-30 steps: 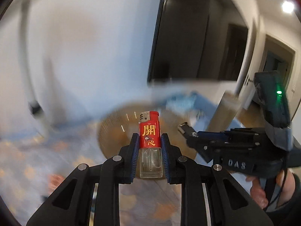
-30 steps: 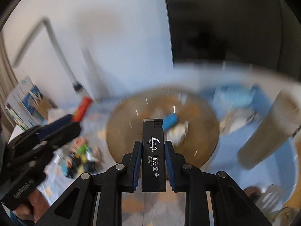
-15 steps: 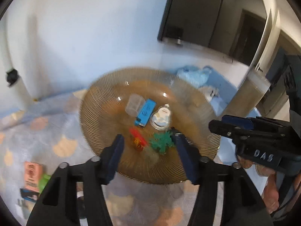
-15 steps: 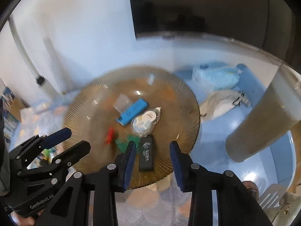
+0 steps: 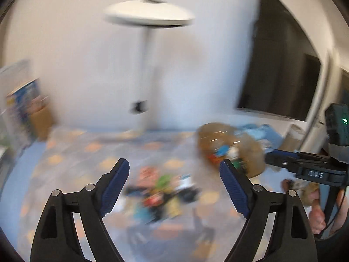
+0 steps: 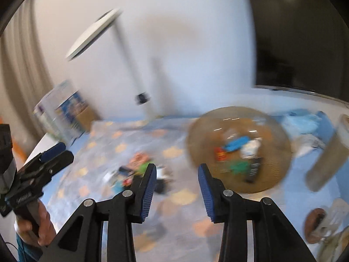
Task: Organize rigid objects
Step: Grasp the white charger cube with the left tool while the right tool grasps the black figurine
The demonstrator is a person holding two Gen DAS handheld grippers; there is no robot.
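Both views are blurred by motion. The amber ribbed glass plate (image 6: 272, 131) holds a red lighter (image 6: 219, 154), a black lighter (image 6: 253, 170), a blue piece (image 6: 236, 143), a green toy (image 6: 238, 166) and a white round case (image 6: 250, 148). Left of it, a pile of small mixed objects (image 5: 161, 187) lies on the patterned tablecloth. My left gripper (image 5: 174, 161) hangs over that pile, jaws wide and still opening, nothing between them. My right gripper (image 6: 177, 166) is between pile and plate, jaws opening slightly, also with nothing between them.
A white lamp (image 5: 150, 15) on a pole stands at the back wall. Boxes (image 5: 24, 100) stand at the far left and a dark screen (image 5: 279, 65) at the right. A tall cylinder (image 6: 327, 159) and a blue packet (image 6: 303, 122) sit right of the plate.
Both grippers let go of their lighters, red from the left and black from the right, into the plate. Both then opened and swung left, away from the plate toward the pile.
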